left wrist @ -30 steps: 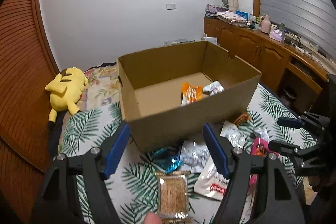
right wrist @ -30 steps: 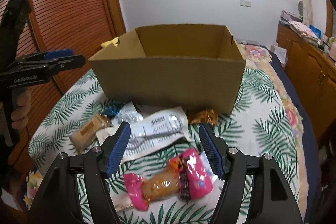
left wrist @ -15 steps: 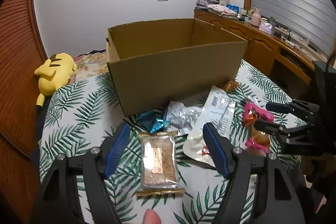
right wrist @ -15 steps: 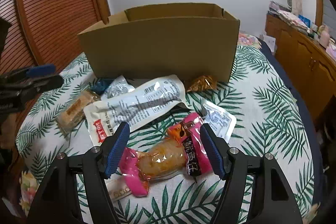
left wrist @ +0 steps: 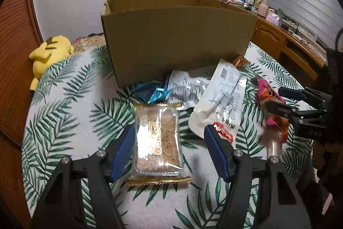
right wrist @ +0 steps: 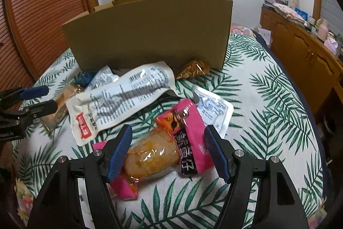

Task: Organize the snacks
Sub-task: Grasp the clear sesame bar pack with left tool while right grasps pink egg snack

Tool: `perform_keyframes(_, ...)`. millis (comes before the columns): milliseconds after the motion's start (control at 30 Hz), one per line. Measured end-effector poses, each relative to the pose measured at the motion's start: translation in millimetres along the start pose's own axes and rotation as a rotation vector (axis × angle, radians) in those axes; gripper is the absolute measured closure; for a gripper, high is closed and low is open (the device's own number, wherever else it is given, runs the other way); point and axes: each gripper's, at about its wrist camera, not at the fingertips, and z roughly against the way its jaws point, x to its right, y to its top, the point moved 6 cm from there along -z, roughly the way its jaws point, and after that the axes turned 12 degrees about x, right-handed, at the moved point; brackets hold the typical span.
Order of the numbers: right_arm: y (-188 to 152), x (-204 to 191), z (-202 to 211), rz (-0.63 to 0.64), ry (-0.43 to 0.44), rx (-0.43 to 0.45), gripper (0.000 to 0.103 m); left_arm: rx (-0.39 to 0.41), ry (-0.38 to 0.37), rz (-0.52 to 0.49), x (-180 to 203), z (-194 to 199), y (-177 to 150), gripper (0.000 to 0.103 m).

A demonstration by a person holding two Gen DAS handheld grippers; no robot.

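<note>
A bedroom with a white wall, a slatted reddish wooden door on the left and a long wooden cabinet (right wrist: 304, 50) along the right wall. In the middle a bed covered by a white cloth printed with green palm leaves (left wrist: 64, 104) serves as the work surface. An open brown cardboard box (left wrist: 175, 40) stands upright at its far side, taking most of the width; bare cloth lies open to the left and right of it. A yellow plush toy (left wrist: 49, 50) lies at the bed's far left edge. Snack packets are strewn just in front of the box: a long white printed pouch (right wrist: 120, 98), a pink wrapper with an orange sausage (right wrist: 163, 151), a clear packet of brown crumbly cake with gold edges (left wrist: 157, 138), a small brown packet (right wrist: 194, 70) touching the box. The left gripper (left wrist: 169, 143) has its blue pads apart astride the cake packet, having just narrowed. The right gripper (right wrist: 168, 147) stands apart astride the pink wrapper, not pressing it.
</note>
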Motion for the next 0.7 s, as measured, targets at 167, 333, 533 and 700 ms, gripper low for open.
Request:
perform_keyframes(167,-7.9,8.1,3.6,-0.015,0.0,-0.016,0.031,-0.028,0.022,-0.006,-5.0,-7.1,-8.0,0.036)
perform_keyframes(333,-16.4,19.4,5.0,-0.037,0.003,-0.037,0.031,-0.047,0.05,-0.018,-7.9,-14.6,-11.9,0.036)
perform_keyframes(533,-20.8,19.0,2.9,-0.027,0.032,-0.042,0.03,-0.066,0.057,-0.031,-6.6,-22.1,-14.5,0.036)
perform_keyframes(700,-26.1,13.7,3.3,0.036,0.014,-0.016,0.029,-0.087,0.052,-0.027,-8.4,-27.6,-17.0,0.038)
